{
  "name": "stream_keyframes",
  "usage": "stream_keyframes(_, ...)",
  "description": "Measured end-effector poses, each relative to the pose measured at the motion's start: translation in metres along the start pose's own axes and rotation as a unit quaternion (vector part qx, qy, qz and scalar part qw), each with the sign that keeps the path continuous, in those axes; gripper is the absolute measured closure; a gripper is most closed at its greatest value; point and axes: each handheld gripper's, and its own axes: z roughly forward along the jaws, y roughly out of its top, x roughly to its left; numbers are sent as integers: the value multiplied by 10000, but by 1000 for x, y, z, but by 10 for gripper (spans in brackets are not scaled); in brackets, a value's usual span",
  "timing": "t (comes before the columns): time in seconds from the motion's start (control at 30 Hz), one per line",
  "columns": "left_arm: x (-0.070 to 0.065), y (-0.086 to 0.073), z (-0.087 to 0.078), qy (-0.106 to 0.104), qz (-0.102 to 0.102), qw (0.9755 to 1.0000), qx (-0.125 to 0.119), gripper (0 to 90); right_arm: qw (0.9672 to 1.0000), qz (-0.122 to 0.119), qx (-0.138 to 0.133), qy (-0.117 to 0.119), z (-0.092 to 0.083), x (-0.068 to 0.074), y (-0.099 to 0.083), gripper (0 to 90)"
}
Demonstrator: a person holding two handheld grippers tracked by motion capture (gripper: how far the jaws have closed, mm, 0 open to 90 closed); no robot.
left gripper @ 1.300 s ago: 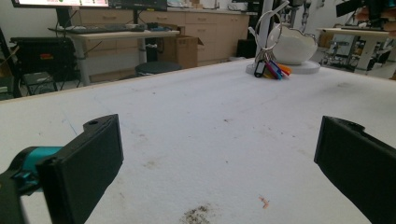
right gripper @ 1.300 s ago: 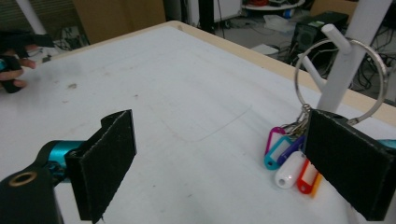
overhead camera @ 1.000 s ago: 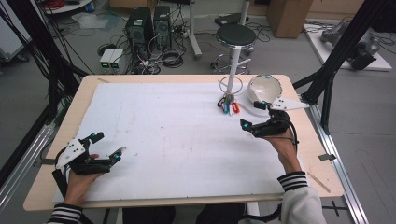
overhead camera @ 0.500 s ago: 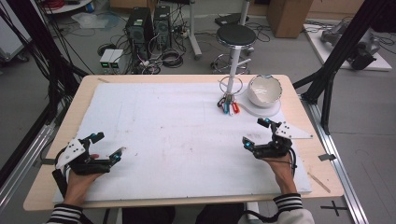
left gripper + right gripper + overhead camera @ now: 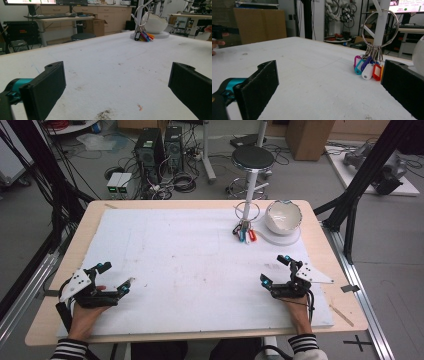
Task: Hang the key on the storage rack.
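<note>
The key ring (image 5: 244, 222) with its coloured tags hangs on a small stand at the far right of the bench (image 5: 175, 260), just beside the white bowl (image 5: 283, 216). The right gripper (image 5: 273, 271) is nearer, jaws wide and empty, with the ring ahead and slightly left. The left gripper (image 5: 114, 279), also spread empty, rests well apart.

Low over the white worktop (image 5: 112, 65), left tool (image 5: 117, 82) with black jaws wide apart, nothing between them. Teal fitting (image 5: 18, 83) behind the near jaw at lower left. Dark smudge (image 5: 105, 115) and small reddish fleck (image 5: 140, 107) on the worktop just ahead. Far off at upper right: key ring (image 5: 140, 16) with coloured tags (image 5: 144, 36), white bowl (image 5: 155, 23) just beside it. Desk (image 5: 62, 18) and stool (image 5: 82, 36) beyond the edge.
</note>
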Motion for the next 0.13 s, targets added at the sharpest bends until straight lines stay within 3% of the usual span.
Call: stream_keyframes(0.13, 1, 0, 0, -14, -9, 10000, -1, 17, 9999, -87, 29, -45, 1, 1, 0, 9)
